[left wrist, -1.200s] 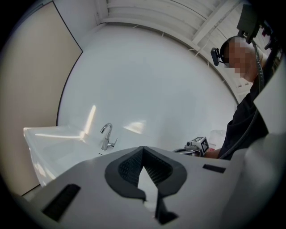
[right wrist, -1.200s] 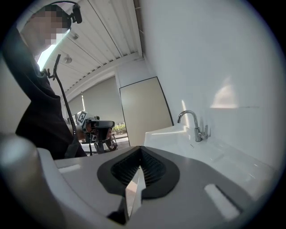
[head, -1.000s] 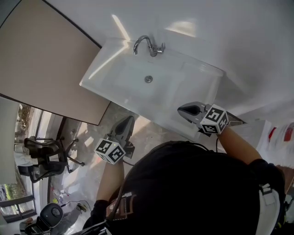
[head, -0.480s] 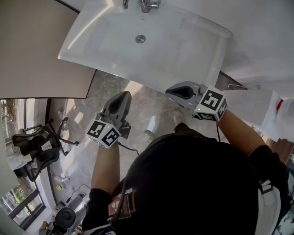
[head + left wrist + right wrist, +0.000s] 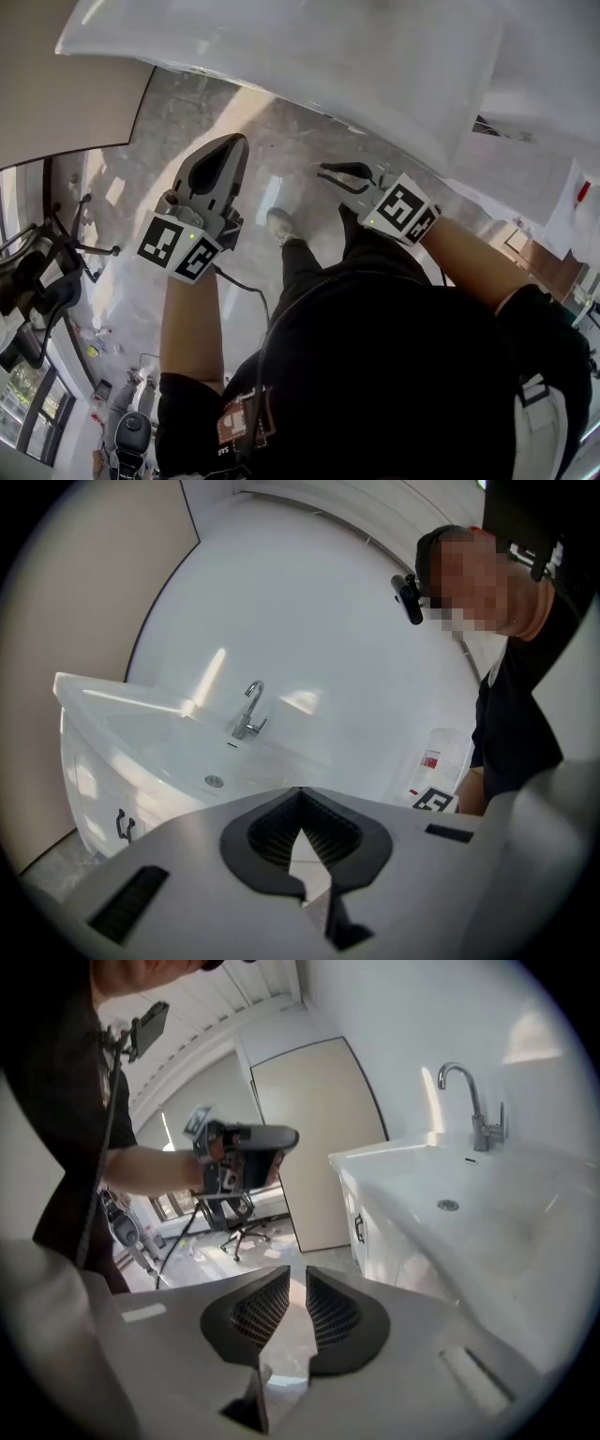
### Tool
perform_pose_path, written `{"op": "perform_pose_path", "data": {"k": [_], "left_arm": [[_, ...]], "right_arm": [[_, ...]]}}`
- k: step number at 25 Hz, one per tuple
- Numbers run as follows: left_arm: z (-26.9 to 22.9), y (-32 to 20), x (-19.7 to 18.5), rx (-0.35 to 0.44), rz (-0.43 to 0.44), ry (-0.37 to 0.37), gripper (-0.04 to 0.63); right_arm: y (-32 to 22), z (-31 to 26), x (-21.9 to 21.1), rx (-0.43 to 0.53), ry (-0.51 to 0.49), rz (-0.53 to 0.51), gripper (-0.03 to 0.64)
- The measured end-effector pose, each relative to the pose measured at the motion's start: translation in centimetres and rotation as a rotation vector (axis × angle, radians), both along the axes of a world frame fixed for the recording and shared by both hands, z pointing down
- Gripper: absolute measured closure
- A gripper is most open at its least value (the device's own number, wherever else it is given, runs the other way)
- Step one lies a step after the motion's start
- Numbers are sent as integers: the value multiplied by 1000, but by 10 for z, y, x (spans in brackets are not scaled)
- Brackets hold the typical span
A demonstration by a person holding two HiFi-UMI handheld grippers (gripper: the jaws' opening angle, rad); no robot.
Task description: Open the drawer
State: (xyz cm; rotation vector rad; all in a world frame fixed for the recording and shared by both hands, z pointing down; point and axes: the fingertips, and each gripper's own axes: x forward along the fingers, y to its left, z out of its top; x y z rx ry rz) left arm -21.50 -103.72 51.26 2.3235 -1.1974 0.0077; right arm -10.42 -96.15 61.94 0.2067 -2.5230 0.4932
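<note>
**A:** Nearest first: what does each claw show?

**B:** On the right claw [image 5: 298, 1274] the jaws are opening, with a narrow slit between the pads and nothing in it. On the left claw [image 5: 300, 791] the jaws are closed tip to tip and empty. Both hang in front of the sink [image 5: 103, 694], touching nothing.

**A:** And the drawer?

**B:** It is judged to be the white front directly below the sink, marked by a dark handle [image 5: 358, 1228]. It looks shut.

**A:** How is the step best done?

**B:** Probably by widening the right claw, bringing it level with the handle below the sink and closing squarely on it. Then pull straight away from the sink, not sideways.

**A:** What is hard to make out?

**B:** The head view cuts off the front below the sink. The handle is small, so drawer or door cannot be settled. Behind the sink are only the tap [image 5: 248, 710] and bare wall.
</note>
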Motion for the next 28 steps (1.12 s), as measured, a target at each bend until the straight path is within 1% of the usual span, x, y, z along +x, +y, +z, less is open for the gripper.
{"op": "perform_pose_path", "data": {"k": [3, 5, 7, 10, 13, 19, 23, 28], "left_arm": [[36, 6, -16, -14, -21, -13, 604], [63, 12, -20, -28, -24, -23, 604], [91, 18, -20, -42, -21, -31, 604], [132, 27, -18, -76, -22, -18, 604], [168, 38, -12, -107, -27, 5, 604], [229, 60, -1, -170, -15, 43, 604], [259, 63, -3, -168, 4, 41, 604], [294, 65, -10, -164, -14, 54, 604]], "right_arm": [[8, 75, 1, 24, 132, 1, 571], [12, 122, 8, 28, 209, 7, 553], [13, 164, 16, 35, 276, 18, 539], [6, 217, 27, 47, 357, 51, 524], [-6, 262, 35, 42, 396, 114, 511], [-30, 345, 47, -46, 453, 290, 497], [-49, 391, 58, -99, 506, 398, 491], [-60, 440, 69, -153, 553, 486, 488]]}}
